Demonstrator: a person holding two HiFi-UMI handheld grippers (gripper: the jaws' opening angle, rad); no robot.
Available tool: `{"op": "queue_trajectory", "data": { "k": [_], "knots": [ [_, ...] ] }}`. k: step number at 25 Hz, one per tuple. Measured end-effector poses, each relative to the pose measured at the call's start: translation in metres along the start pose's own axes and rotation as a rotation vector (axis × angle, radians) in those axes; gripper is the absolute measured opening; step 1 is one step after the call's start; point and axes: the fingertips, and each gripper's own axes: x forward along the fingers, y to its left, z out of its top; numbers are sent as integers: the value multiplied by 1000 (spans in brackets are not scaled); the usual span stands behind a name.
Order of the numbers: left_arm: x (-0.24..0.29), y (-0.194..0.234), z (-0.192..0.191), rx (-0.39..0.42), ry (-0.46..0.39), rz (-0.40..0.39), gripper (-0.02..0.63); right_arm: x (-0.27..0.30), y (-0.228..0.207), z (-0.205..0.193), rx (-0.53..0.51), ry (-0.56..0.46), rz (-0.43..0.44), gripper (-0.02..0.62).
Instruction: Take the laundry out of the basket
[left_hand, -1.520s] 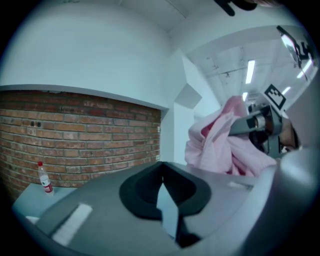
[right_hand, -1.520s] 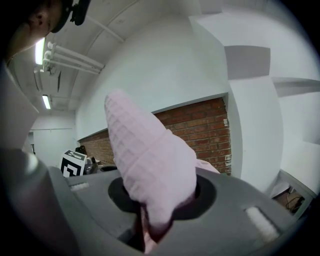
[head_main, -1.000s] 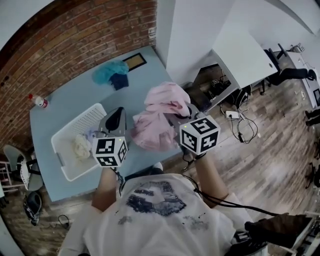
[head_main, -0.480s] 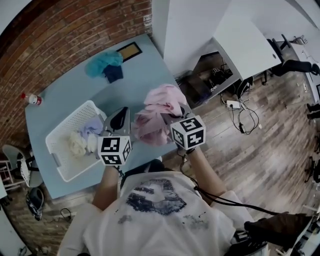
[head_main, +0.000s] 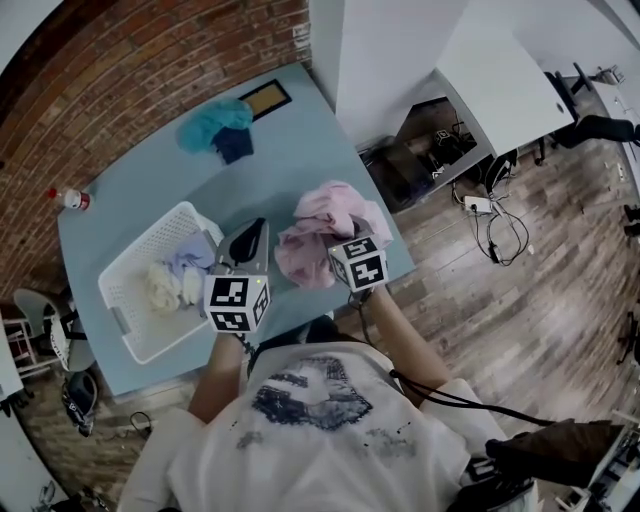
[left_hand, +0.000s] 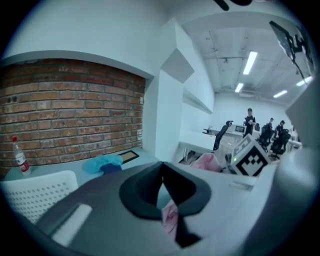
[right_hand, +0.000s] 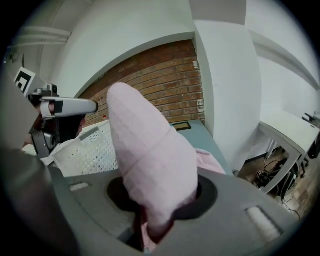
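Observation:
The white laundry basket (head_main: 128, 322) stands on the blue table's left side, with white and lavender clothes (head_main: 175, 280) inside it. A pink garment (head_main: 318, 232) is bunched over the table's near right corner, between my two grippers. My left gripper (head_main: 249, 240) is just right of the basket, and its jaws are shut with a scrap of the pink garment (left_hand: 169, 220) pinched low between them. My right gripper (head_main: 336, 248) is shut on the same garment, which bulges up in a thick fold (right_hand: 150, 155) between its jaws and hides the tips.
A teal cloth (head_main: 212, 126) lies on a dark blue one (head_main: 236, 148) at the table's far end, beside a flat framed panel (head_main: 266, 99). A bottle (head_main: 72, 199) stands at the far left corner. A brick wall runs behind, with wooden floor and cables to the right.
Both grippers have come down with the pink garment towards the table's near right corner. The garment now sits lower and more bunched.

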Motion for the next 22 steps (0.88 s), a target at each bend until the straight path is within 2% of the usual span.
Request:
{"op": "queue_trajectory", "data": {
  "k": [7,12,15,17,21,22],
  "knots": [
    [-7,2,-4,-10,2,15,-9,5,-1,-3,-13,27,-13,144],
    [-12,4,-8,-19,4,28,-9,3,1,-5,2,23,2,187],
    [-14,7,-9,-23,6,39,-9,-1,5,3,10,5,17,226],
    [-17,9,-7,-24,0,48,-9,-5,9,10,7,-11,23,229],
    [-28,16,-2,-26,-17,66,-9,-13,21,23,-37,-25,28,233],
    [-31,19,-1,-27,-20,70,-9,-16,25,27,-50,-31,24,252]
  ]
}}
